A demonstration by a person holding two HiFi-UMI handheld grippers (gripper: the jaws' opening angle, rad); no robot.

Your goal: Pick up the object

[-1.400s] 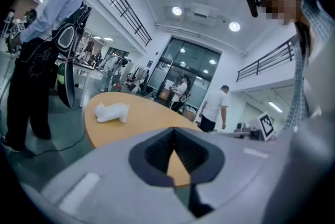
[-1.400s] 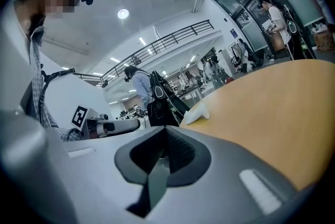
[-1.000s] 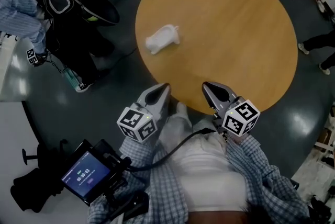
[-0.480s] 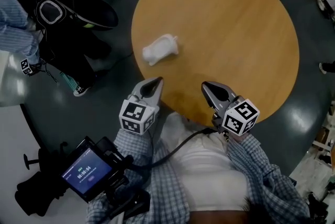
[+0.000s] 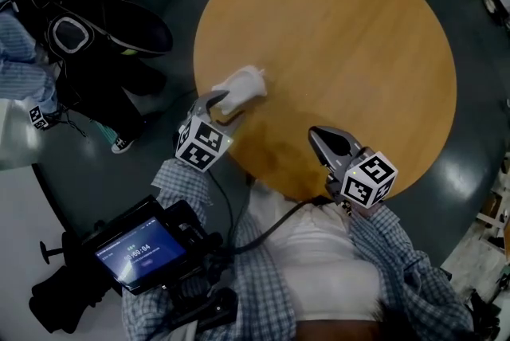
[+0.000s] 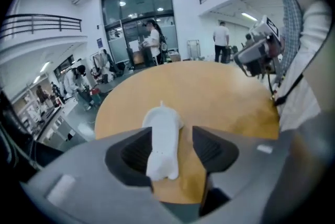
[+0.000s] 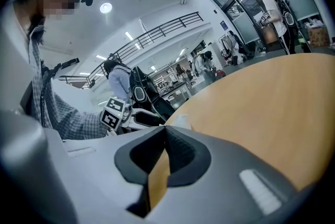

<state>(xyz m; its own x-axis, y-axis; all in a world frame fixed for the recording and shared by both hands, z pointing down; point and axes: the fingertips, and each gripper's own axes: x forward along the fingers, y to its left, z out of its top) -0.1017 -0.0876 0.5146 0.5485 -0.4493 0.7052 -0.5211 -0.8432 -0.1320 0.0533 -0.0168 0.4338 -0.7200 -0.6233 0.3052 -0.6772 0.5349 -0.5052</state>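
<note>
A round wooden table (image 5: 343, 37) carries one white object (image 5: 241, 84), lying near its left edge.

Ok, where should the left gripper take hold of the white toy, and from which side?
Probably across its narrow sides, mid-body, coming in from the near edge of the table. The white toy lies lengthwise in the left gripper, whose jaws are opening either side of it, so its long flanks face the pads.
</note>
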